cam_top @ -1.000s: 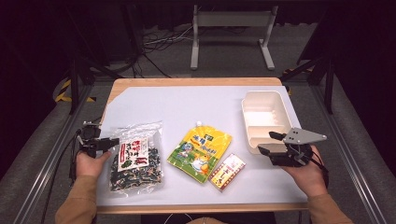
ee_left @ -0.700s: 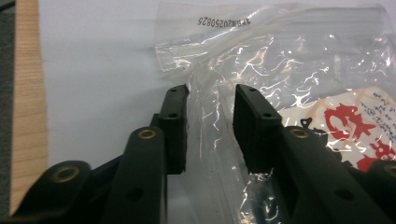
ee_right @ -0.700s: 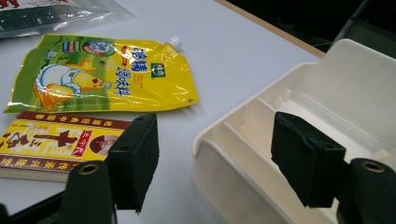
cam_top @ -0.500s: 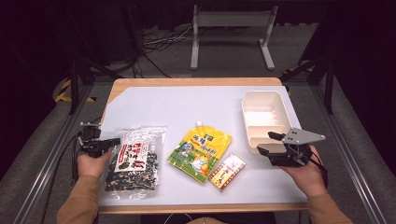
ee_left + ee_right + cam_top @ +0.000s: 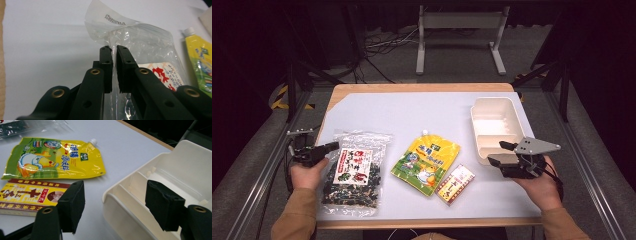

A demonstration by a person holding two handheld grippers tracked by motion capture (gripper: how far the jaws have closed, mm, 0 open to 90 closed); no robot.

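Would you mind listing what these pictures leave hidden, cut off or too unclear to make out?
- Clear bag: in the left gripper view, the left gripper, whose jaws have just been closing on its plastic, hides the lower part.
- White tray: in the right gripper view, the far end runs off the edge.
- Small box: print too small to read in the high view.
- Yellow pouch: cut by the left gripper view's right edge.

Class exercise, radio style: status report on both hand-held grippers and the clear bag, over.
Left hand-held gripper just closed, pinching the clear bag by its edge. Right hand-held gripper open, astride the white tray wall. Yellow pouch and box lie between.
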